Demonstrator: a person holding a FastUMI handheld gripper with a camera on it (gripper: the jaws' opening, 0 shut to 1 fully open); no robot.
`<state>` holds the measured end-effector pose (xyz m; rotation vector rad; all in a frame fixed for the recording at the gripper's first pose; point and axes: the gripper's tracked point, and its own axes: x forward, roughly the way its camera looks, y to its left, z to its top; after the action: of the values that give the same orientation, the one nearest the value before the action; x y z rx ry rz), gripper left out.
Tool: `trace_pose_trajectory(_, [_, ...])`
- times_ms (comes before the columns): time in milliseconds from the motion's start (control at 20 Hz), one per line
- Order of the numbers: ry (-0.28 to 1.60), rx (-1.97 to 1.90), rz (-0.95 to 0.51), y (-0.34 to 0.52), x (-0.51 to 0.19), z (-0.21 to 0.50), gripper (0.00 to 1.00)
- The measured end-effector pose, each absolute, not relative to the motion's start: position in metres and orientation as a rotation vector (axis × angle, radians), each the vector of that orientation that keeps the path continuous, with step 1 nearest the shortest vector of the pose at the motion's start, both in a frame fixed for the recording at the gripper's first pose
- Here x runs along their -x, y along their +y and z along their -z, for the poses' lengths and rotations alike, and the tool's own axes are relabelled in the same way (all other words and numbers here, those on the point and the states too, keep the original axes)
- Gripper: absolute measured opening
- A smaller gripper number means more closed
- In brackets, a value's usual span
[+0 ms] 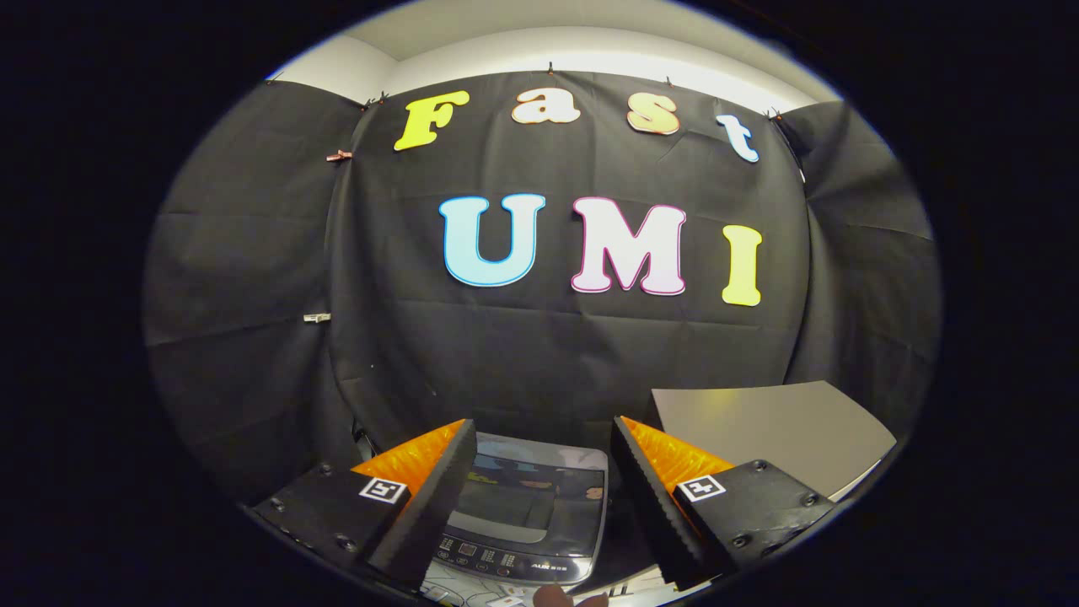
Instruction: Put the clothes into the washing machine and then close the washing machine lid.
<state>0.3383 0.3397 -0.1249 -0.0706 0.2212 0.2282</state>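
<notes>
Grey flat panel (pixel 771 430) stands beyond the right finger. Small grey top-loading washing machine (pixel 527 514) sits between and below the fingers, its dark glossy lid lying flat; likely rigid and slippery, best worked at its front edge. Gripper (pixel 539 497) is wide open, empty.
</notes>
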Motion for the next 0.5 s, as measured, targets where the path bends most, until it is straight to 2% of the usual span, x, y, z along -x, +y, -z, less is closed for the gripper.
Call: trace_pose_trajectory(500, [0.149,0.052,-0.166,0.282,-0.272,0.058,1.00])
